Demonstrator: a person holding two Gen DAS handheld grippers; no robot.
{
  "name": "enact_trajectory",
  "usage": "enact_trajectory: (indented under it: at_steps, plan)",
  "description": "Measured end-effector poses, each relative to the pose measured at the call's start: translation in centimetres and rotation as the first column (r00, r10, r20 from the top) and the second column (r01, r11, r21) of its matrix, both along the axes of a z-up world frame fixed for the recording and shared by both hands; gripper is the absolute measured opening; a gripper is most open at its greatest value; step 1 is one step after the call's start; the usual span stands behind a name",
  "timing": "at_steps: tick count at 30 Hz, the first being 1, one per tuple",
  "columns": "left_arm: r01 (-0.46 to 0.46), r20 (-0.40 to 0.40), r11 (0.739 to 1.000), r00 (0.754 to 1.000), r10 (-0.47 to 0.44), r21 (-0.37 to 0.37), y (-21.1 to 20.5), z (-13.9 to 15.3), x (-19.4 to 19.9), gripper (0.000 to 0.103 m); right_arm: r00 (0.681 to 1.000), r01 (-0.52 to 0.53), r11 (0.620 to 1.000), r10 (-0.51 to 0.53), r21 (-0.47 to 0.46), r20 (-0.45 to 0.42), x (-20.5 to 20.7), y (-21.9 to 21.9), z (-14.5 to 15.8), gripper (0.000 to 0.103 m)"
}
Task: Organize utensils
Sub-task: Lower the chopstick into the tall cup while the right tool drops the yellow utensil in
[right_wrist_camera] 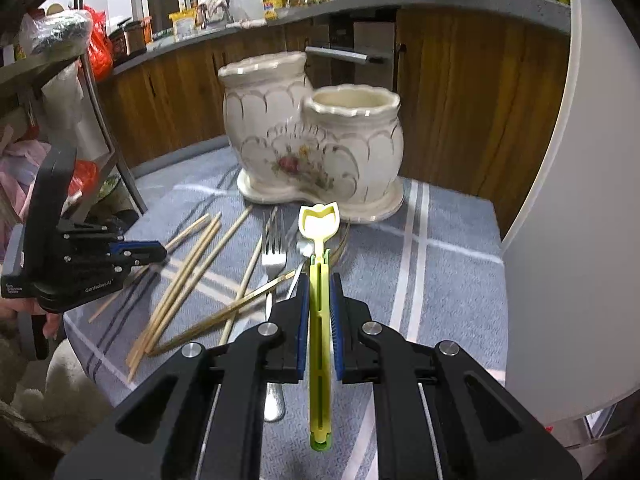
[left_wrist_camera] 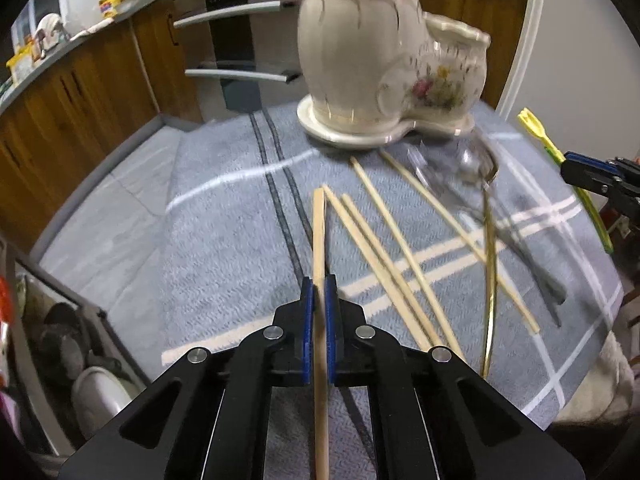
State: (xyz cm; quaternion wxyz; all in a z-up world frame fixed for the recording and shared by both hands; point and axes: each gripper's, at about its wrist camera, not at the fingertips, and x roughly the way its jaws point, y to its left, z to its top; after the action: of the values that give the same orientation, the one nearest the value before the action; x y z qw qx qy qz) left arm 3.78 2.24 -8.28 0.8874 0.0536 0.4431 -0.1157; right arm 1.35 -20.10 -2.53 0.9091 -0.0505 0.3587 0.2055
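Nearest in the left wrist view, we see the left gripper (left_wrist_camera: pixel 320 288) pinching a single wooden chopstick (left_wrist_camera: pixel 319 232) between its blue pads; the stick runs straight forward past the fingertips and back under the gripper body.

In the right wrist view, we see the right gripper (right_wrist_camera: pixel 320 280) clamped on a yellow-green plastic utensil (right_wrist_camera: pixel 320 240), whose handle lies lengthwise between the pads while its notched pale head sticks out ahead of the fingertips. We cannot tell exactly what kind of utensil it is.

Beyond the grippers, we note the tabletop covered by a blue-grey checked cloth (left_wrist_camera: pixel 224 240). On it lie several loose chopsticks (left_wrist_camera: pixel 384 248), fanned and partly crossing. Just beside them are a metal fork (right_wrist_camera: pixel 274 256), a gold-coloured spoon (left_wrist_camera: pixel 489 248) and a dark-handled utensil (left_wrist_camera: pixel 548 284); these overlap one another in the left wrist view, and motion blur hides the finer detail.

Farther back on the cloth stands the cream ceramic utensil holder (right_wrist_camera: pixel 320 148), upright on its own base. It has two joined compartments, one taller and one shorter, with a flower motif on the front. Both openings look empty from the right wrist view.

Behind the tabletop we record wooden cabinets (right_wrist_camera: pixel 480 92) and a cluttered kitchen counter (right_wrist_camera: pixel 240 20).
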Motion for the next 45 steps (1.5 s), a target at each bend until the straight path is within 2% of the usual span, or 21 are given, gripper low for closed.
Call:
enact_trajectory:
  at_steps: [4,9,11,14,18,21,23,30,32,35,37,39,45]
  plan:
    - [0.016,0.122,0.997,0.993,-0.007,-0.07,1.3,2.7,-0.6,0.006,0.998,0.016,0.999,-0.019,0.046,0.061,0.5,-0.5,1.6,0.01]
    - [0.036,0.299,0.986,0.954,0.014,-0.162,2.6,7.9,-0.7,0.006,0.987,0.046,0.989,-0.067,0.143,0.146,1.9,-1.2,4.5,0.01]
    - [0.049,0.34,0.979,0.94,0.022,-0.2,2.4,9.7,-0.3,0.006,0.978,0.044,0.979,-0.082,0.197,0.19,2.9,-1.3,5.9,0.01]
    - [0.09,0.404,0.959,0.914,0.028,-0.27,2.3,12.3,1.3,0.006,0.966,0.041,0.963,-0.106,0.267,0.234,5.1,-1.2,7.5,0.01]
    - [0.12,0.448,0.932,0.893,0.049,-0.341,1.0,14.7,4.6,0.006,0.951,0.052,0.939,-0.151,0.34,0.272,8.5,-0.8,8.4,0.01]
    - [0.137,0.521,0.926,0.85,0.072,-0.351,-0.4,17.0,7.3,0.006,0.943,0.044,0.923,-0.164,0.382,0.289,10.8,-0.5,8.4,0.01]
    - [0.131,0.543,0.93,0.835,0.083,-0.344,-1.4,17.7,8.6,0.006,0.941,0.055,0.916,-0.181,0.399,0.286,12.6,-0.4,8.0,0.01]
    - [0.111,0.581,0.91,0.798,0.158,-0.399,-3.1,18.1,13.0,0.006,0.935,0.108,0.9,-0.237,0.423,0.265,15.4,-0.1,6.1,0.01]
    - [0.107,0.581,0.905,0.796,0.17,-0.411,-3.2,17.8,13.6,0.006,0.937,0.123,0.886,-0.252,0.447,0.242,15.8,-0.3,5.5,0.01]
    - [0.113,0.586,0.913,0.796,0.153,-0.392,-3.5,17.3,13.5,0.006,0.94,0.121,0.871,-0.255,0.475,0.228,15.4,-0.7,5.1,0.01]
    - [0.113,0.611,0.925,0.779,0.143,-0.362,-3.7,17.2,13.0,0.006,0.936,0.109,0.874,-0.252,0.474,0.248,15.0,-0.8,5.4,0.01]
    - [0.116,0.627,0.924,0.765,0.15,-0.363,-3.4,17.3,12.5,0.006,0.925,0.097,0.878,-0.253,0.468,0.284,14.4,-0.8,5.7,0.01]
    - [0.087,0.616,0.934,0.772,0.156,-0.346,-3.7,16.3,13.6,0.006,0.919,0.106,0.907,-0.246,0.408,0.309,14.6,0.8,4.8,0.01]
